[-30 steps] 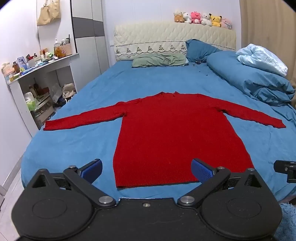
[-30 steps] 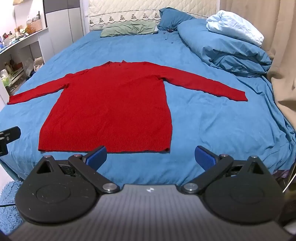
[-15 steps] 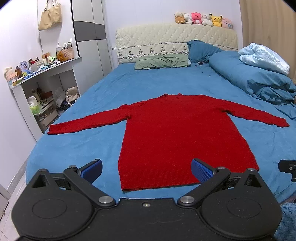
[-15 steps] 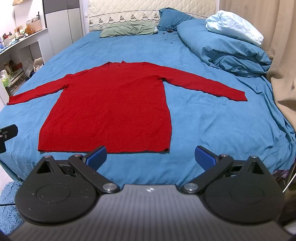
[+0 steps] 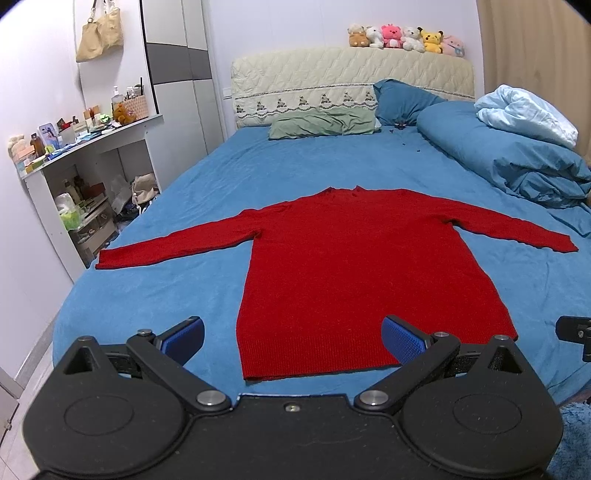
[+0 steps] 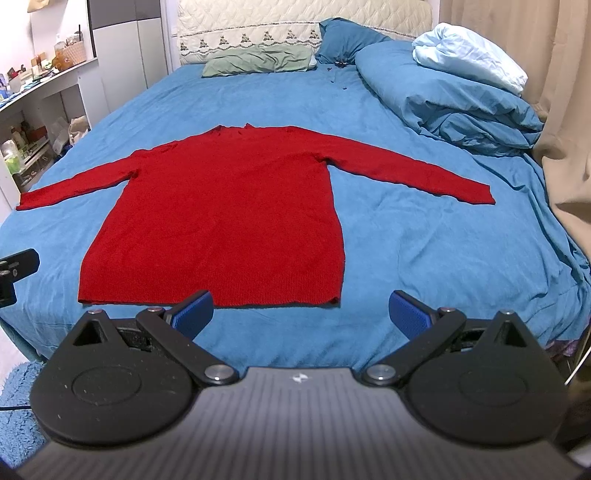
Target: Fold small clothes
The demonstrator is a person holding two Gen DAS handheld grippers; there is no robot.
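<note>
One red sweater (image 5: 354, 266) with two sleeves, two pillows (image 5: 321, 123), one duvet (image 5: 509, 162), six plush toys (image 5: 404, 37), one bag (image 5: 99, 35), and two grippers (image 5: 291, 339), each with two blue pads (image 5: 402, 339).

A home bedroom: made bed (image 5: 258, 166) (plush toys (image 5: 406, 37) atop headboard (image 5: 332, 74)).
</note>
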